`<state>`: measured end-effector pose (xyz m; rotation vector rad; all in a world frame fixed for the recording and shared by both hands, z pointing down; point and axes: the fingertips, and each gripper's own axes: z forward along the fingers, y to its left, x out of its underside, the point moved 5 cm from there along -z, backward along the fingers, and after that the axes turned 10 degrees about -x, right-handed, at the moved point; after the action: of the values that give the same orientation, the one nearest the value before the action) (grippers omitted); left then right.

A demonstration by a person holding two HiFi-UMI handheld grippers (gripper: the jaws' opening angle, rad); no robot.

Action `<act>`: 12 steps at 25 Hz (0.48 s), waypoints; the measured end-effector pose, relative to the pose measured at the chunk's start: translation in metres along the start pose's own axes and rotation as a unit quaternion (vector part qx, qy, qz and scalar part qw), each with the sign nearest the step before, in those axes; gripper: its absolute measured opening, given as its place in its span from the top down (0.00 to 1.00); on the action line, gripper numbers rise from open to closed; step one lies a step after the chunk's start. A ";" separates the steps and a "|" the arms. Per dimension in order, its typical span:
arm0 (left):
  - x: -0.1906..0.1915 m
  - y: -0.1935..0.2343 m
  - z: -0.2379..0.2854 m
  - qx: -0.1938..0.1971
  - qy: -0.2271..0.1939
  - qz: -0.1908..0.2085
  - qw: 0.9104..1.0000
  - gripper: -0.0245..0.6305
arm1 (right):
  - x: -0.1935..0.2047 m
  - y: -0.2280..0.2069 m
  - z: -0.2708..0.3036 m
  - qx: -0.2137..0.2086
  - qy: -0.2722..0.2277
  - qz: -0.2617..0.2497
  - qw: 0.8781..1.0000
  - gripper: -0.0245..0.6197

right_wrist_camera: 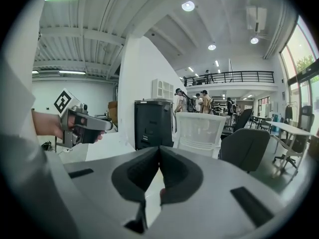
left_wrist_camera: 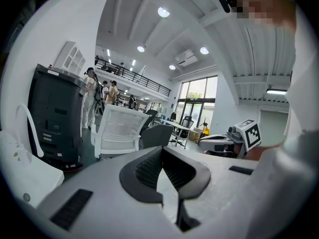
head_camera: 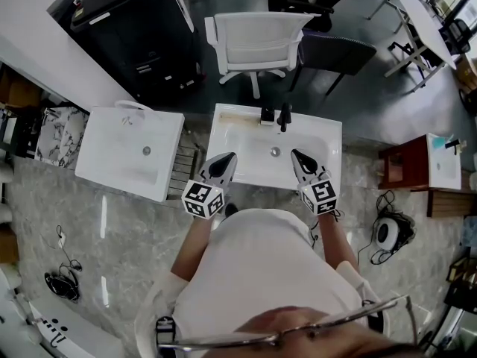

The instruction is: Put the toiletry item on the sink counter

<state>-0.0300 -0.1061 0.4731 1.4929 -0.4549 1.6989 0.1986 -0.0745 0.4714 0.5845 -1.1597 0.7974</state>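
I stand at a white sink [head_camera: 223,144] with a dark faucet [head_camera: 267,115] on its back rim. A small dark upright item [head_camera: 284,116] stands right beside the faucet; I cannot tell what it is. My left gripper [head_camera: 228,157] hovers over the sink's front left part, its jaws meeting at the tips [left_wrist_camera: 162,148] with nothing between them. My right gripper [head_camera: 297,155] hangs over the front right part, also shut and empty [right_wrist_camera: 159,147]. Both point almost level, out over the basin. Each gripper view shows the other gripper off to the side.
A second white basin [head_camera: 130,151] stands to the left with a narrow gap between. Behind the sink are a white office chair [head_camera: 257,43], a dark chair [head_camera: 335,51] and a black cabinet [head_camera: 134,28]. A reddish stand [head_camera: 406,166] sits to the right.
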 end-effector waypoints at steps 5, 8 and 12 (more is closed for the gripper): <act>0.002 -0.003 0.001 -0.001 0.001 -0.002 1.000 0.96 | 0.000 0.000 0.000 -0.003 -0.002 0.000 1.000 0.95; 0.003 -0.006 0.000 -0.001 0.002 -0.002 1.000 0.96 | 0.000 0.001 -0.002 -0.004 -0.002 0.002 1.000 0.95; 0.003 -0.008 0.000 -0.002 0.002 -0.002 1.000 0.96 | 0.001 0.001 -0.004 -0.005 -0.005 0.003 1.000 0.95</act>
<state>-0.0241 -0.1002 0.4740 1.4857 -0.4519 1.6970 0.2002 -0.0712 0.4709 0.5778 -1.1748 0.7934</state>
